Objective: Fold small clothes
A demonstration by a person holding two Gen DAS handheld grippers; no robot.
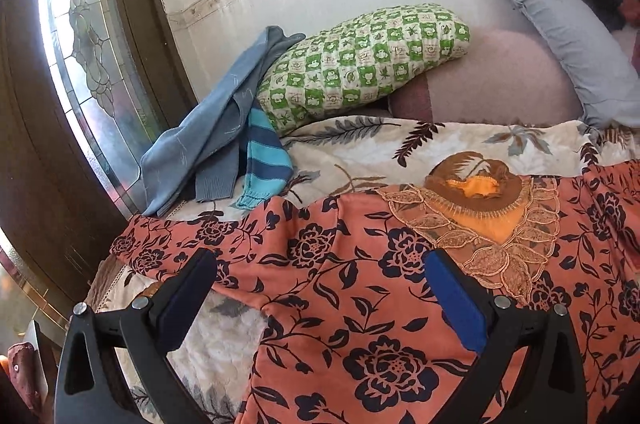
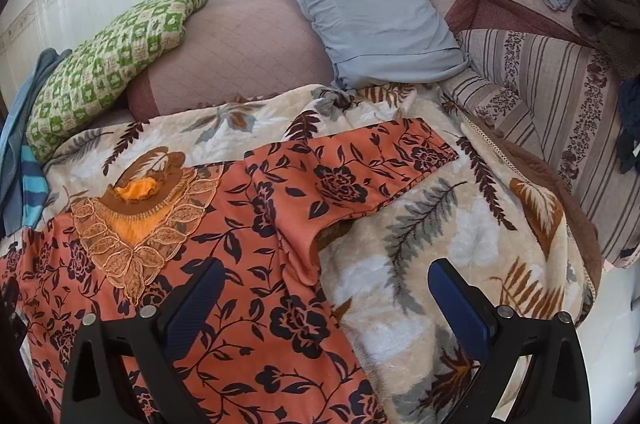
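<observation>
While both grippers hung over the bed, this was the layout:

Garment: an orange floral-print top with black roses and a lace-trimmed brown and orange neckline lay spread flat on the bed, neckline facing up, pretty much unfolded.

Sleeves: one sleeve stretched out toward the left edge of the bed in the left wrist view, the other reached out sideways over the blanket in the right wrist view.

Bedding: a cream plush blanket with grey and brown leaf print sat under the top.

Left gripper: jaws spread wide, nothing between them, hovering just above the top's left shoulder and chest area. One blue pad lined up near the lace trim.

Right gripper: jaws wide apart too and holding nothing. The left finger was over the orange fabric, the other over bare blanket, with the top's side edge running between them.

Pillows: a green and white checked pillow, a dusty pink quilted cushion and a grey-blue pillow were lined up along the wall.

Other clothes: a grey-blue knit garment and a teal and navy striped knit piece were piled beside the checked pillow, well apart from the top.
</observation>
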